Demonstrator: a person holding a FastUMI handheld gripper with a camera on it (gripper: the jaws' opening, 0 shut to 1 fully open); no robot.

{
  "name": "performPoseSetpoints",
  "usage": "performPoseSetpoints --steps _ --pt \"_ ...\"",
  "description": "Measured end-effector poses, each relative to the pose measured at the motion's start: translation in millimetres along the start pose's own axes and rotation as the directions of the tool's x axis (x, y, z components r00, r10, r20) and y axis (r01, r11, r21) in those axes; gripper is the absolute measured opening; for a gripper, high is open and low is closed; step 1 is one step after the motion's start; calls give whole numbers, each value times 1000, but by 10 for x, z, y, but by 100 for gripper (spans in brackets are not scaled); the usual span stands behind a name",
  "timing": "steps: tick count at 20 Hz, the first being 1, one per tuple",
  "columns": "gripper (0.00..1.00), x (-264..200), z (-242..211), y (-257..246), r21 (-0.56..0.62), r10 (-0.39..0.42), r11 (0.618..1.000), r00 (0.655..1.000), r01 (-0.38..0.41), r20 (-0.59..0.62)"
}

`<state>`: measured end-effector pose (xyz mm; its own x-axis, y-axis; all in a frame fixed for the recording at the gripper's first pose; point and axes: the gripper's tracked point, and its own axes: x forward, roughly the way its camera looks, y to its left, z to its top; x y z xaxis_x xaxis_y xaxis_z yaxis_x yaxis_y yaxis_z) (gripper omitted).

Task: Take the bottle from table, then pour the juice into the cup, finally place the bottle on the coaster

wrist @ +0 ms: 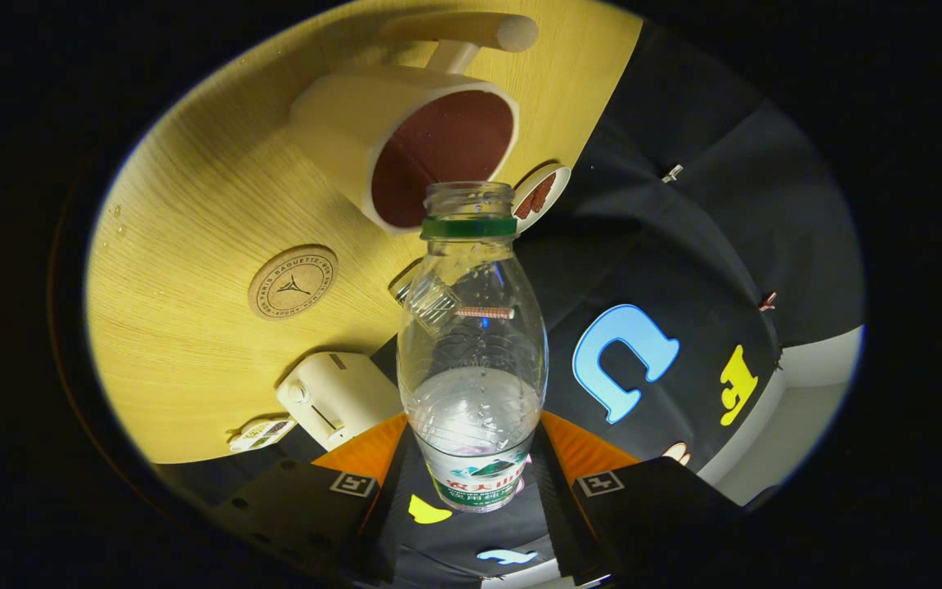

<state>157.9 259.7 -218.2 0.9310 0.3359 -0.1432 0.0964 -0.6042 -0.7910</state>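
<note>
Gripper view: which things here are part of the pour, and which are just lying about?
Job:
clear plastic bottle with green neck ring, clamped between the tool fingers
cream cup with dark red inside
round cork coaster

Lying about:
small cream toaster-like box
small round white dish
wooden table

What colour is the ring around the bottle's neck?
Green, best seen in the gripper view: the ring sits just below the open mouth of the bottle.

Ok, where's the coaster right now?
In the gripper view, the round coaster lies flat on the wooden table, between the cup and a small white appliance, beside the held bottle.
</note>
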Motion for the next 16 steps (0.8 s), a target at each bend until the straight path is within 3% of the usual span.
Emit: performPoseSetpoints --steps 10,16 --pt "73 55 -29 12 -16 -16 1000 1000 16 14" --pt "74 -42 55 157 220 43 974 999 -43 7"
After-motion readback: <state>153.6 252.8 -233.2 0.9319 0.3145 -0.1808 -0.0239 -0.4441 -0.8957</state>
